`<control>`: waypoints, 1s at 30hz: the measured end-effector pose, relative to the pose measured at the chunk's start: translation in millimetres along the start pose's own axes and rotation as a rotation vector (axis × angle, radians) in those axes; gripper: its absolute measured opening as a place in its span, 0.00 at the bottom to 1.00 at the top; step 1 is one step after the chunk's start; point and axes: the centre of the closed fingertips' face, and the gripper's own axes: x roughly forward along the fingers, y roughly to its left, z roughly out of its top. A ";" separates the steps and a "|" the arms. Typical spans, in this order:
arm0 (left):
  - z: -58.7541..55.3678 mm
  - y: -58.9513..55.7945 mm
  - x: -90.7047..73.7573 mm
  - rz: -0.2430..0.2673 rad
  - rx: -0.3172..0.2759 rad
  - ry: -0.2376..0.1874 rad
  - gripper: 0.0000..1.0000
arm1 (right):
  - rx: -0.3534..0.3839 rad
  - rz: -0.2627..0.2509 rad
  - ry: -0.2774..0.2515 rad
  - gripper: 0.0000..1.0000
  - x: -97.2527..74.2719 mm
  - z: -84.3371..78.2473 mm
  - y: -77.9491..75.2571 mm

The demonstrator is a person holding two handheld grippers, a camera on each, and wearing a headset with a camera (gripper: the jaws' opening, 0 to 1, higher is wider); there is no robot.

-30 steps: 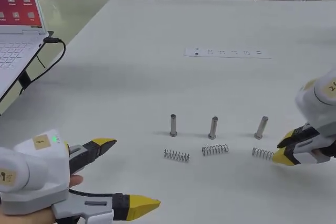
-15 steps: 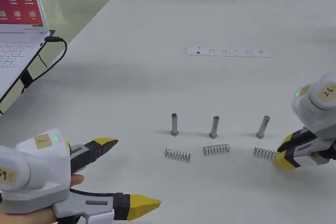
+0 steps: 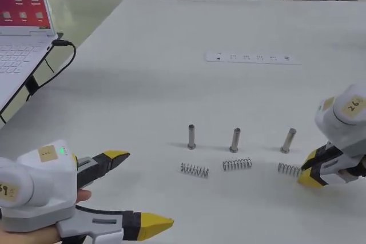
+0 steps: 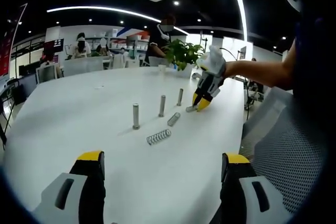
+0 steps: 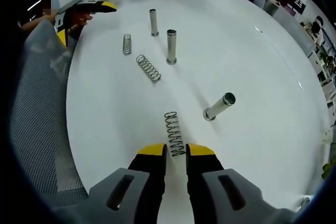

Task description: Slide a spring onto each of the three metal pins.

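Three metal pins stand in a row on the white table, left [image 3: 191, 136], middle [image 3: 235, 140] and right [image 3: 289, 140], the right one leaning. A spring lies in front of each: left [image 3: 194, 170], middle [image 3: 237, 164], right [image 3: 287, 169]. My right gripper [image 3: 306, 175] is low at the right spring's outer end. In the right gripper view its jaws [image 5: 177, 150] are closed to a narrow gap on the end of that spring [image 5: 173, 132], which still rests on the table. My left gripper [image 3: 146, 188] is held wide open near the front left, holding nothing [image 4: 163, 163].
A white power strip [image 3: 251, 58] lies further back on the table. At the far left an open laptop [image 3: 17, 32] sits with its black cable [image 3: 63, 55] hanging off the table edge. Chairs stand beyond the far edge.
The right gripper has kept its tips at the right spring's end while its body shifted slightly. The left gripper has not moved. The head camera drifted a little.
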 end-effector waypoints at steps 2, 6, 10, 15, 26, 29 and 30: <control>-0.1 -0.1 -1.0 -0.003 0.000 0.002 0.88 | 0.007 0.009 0.002 0.12 0.2 -0.2 0.7; 1.3 -0.5 -5.9 -0.008 -0.008 -0.006 0.86 | 0.011 0.016 0.002 0.11 0.5 -0.7 -0.5; 3.1 0.9 -11.6 -0.006 -0.016 -0.015 0.85 | 0.005 0.018 0.010 0.09 1.3 -0.7 -0.9; 10.0 1.1 -15.5 -0.007 -0.024 -0.039 0.83 | -0.007 0.017 0.009 0.09 2.0 1.0 0.1; 13.9 -22.9 -7.6 -0.114 0.019 -0.009 0.76 | -0.017 0.027 -0.003 0.08 -4.7 7.3 9.2; 12.7 -25.1 -3.1 -0.136 0.035 0.006 0.76 | -0.015 0.027 -0.004 0.08 -5.1 7.6 10.9; 12.3 -25.5 -1.0 -0.147 0.037 0.012 0.76 | -0.017 0.029 -0.005 0.08 -5.5 8.1 11.7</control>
